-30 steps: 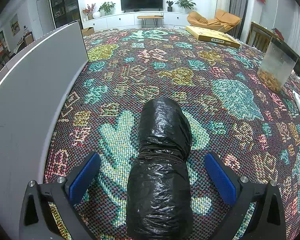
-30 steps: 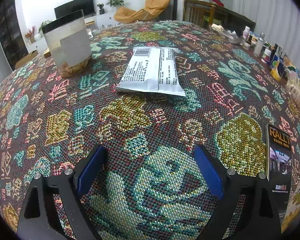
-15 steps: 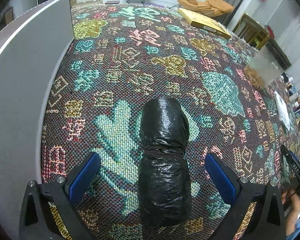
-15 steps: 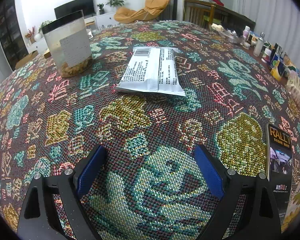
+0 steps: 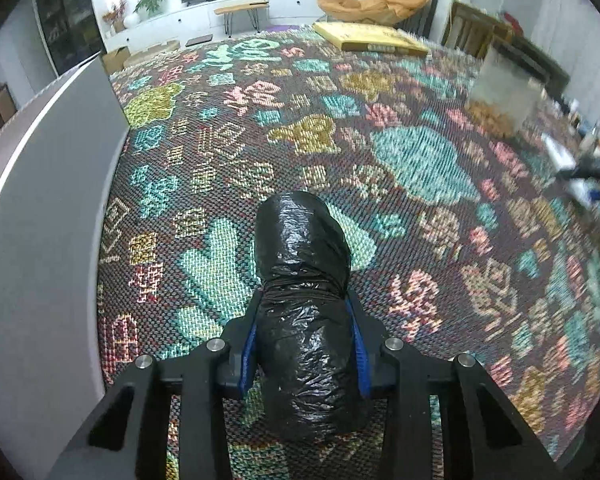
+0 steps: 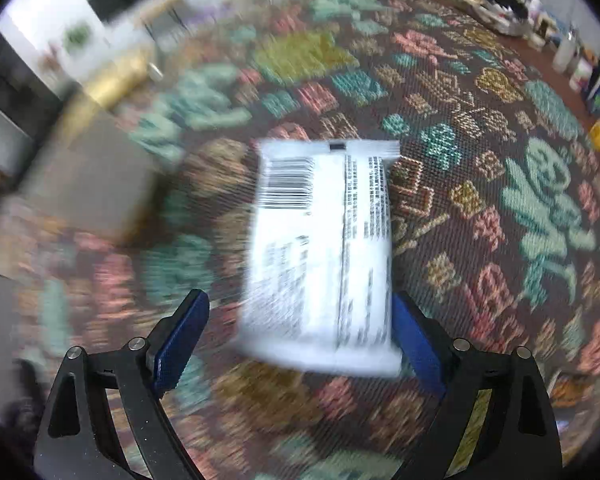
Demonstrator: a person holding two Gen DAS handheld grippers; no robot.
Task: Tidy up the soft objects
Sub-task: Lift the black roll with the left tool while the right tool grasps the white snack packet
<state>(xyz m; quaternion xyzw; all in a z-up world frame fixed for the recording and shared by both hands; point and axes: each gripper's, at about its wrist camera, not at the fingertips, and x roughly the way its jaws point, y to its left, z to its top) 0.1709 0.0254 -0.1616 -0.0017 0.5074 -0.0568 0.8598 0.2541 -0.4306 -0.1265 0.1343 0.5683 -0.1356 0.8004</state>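
Note:
A black plastic-wrapped soft roll lies on the patterned woven cloth. My left gripper is shut on the roll's near half, with blue pads pressed against both of its sides. A white flat packet with a barcode lies on the cloth in the blurred right wrist view. My right gripper is open, with the packet's near end between its blue fingers; the right finger is at the packet's edge.
A grey upright panel runs along the left side of the cloth. A clear container with brown contents stands at the right; it also shows blurred in the right wrist view. A yellow flat box lies at the far edge. Bottles crowd the far right.
My left gripper has closed on the black roll. My right gripper has moved fast forward to the white packet, which now lies between its open fingers.

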